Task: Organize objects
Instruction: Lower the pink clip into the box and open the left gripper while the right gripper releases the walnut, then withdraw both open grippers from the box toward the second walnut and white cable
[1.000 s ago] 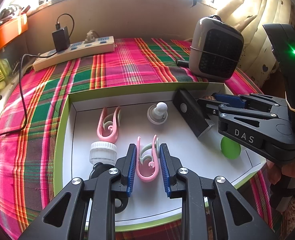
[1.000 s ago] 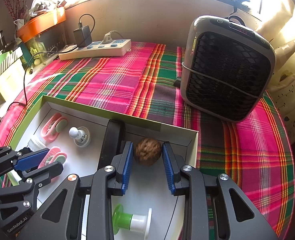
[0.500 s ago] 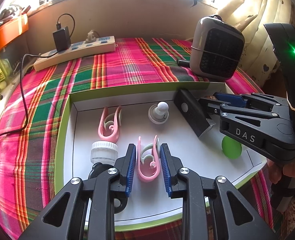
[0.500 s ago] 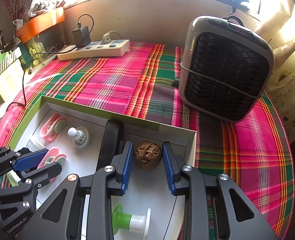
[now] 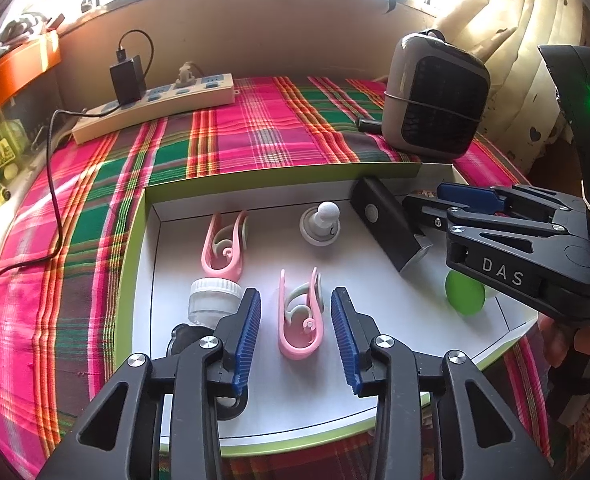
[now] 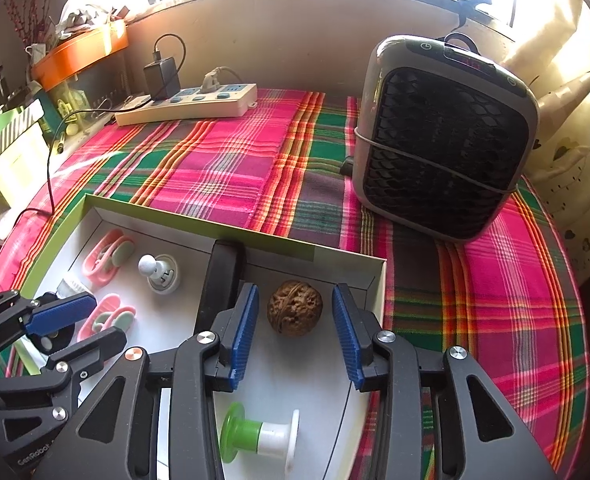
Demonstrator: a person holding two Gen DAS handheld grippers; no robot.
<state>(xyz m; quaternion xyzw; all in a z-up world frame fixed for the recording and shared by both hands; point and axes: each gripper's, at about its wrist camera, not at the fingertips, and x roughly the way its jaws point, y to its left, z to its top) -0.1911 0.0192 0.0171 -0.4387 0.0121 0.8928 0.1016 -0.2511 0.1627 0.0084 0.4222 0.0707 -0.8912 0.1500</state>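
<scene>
A shallow white box with a green rim (image 5: 135,240) lies on the plaid cloth. Inside it, a pink clip (image 5: 299,316) rests on the floor between the blue pads of my left gripper (image 5: 295,334), whose jaws are opening with a gap on each side. In the right wrist view a brown walnut (image 6: 294,307) sits on the box floor between the pads of my right gripper (image 6: 295,334), also opening and clear of it. A second pink clip (image 5: 223,245), a white knob (image 5: 322,222), a black bar (image 5: 387,224), a clear cap (image 5: 211,298) and a green-and-white spool (image 6: 257,438) lie in the box too.
A grey fan heater (image 6: 443,136) stands on the cloth behind the box's right corner. A white power strip (image 5: 155,108) with a black charger and cable lies at the back left. Curtains hang at the right, and an orange shelf (image 6: 81,54) with clutter is far left.
Both grippers' jaws have spread apart. The pink clip and the walnut, gripped a second ago, now lie free on the box floor. Neither hand has shifted.
</scene>
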